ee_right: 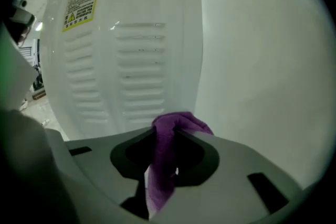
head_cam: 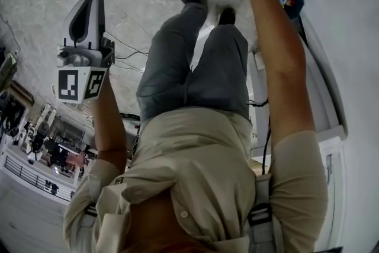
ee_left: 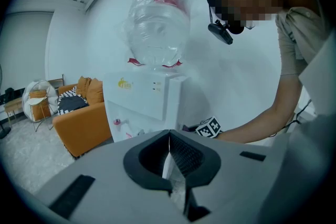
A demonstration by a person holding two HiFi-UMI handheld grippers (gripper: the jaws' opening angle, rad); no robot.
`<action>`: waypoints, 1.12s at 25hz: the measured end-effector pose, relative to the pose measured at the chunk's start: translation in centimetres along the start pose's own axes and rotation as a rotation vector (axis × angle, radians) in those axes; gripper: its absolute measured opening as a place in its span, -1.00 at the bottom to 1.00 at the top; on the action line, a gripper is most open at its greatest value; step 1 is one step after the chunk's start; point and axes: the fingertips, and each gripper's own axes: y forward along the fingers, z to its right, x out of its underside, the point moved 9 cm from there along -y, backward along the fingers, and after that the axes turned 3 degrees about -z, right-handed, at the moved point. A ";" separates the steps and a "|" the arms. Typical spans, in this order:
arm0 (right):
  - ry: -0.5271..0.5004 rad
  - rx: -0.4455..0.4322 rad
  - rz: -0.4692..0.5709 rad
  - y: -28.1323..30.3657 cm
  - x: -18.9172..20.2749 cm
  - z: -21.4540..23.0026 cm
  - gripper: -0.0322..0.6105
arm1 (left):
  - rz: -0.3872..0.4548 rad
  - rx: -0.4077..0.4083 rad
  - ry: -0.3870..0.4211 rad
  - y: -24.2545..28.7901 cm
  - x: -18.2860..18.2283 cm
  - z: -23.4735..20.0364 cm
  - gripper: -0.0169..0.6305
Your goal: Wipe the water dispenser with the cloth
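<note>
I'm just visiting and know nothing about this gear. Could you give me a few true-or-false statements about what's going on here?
1. The right gripper clamps a purple cloth. True.
2. The left gripper holds a cloth too. False: its jaws are shut on nothing.
3. A water bottle sits atop the water dispenser. True.
4. The sofa is blue. False: it is orange.
</note>
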 end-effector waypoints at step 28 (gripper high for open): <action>0.070 -0.341 -0.103 -10.4 -9.0 -15.4 -0.61 | 0.101 -0.023 -0.025 -6.9 -9.3 0.0 -0.89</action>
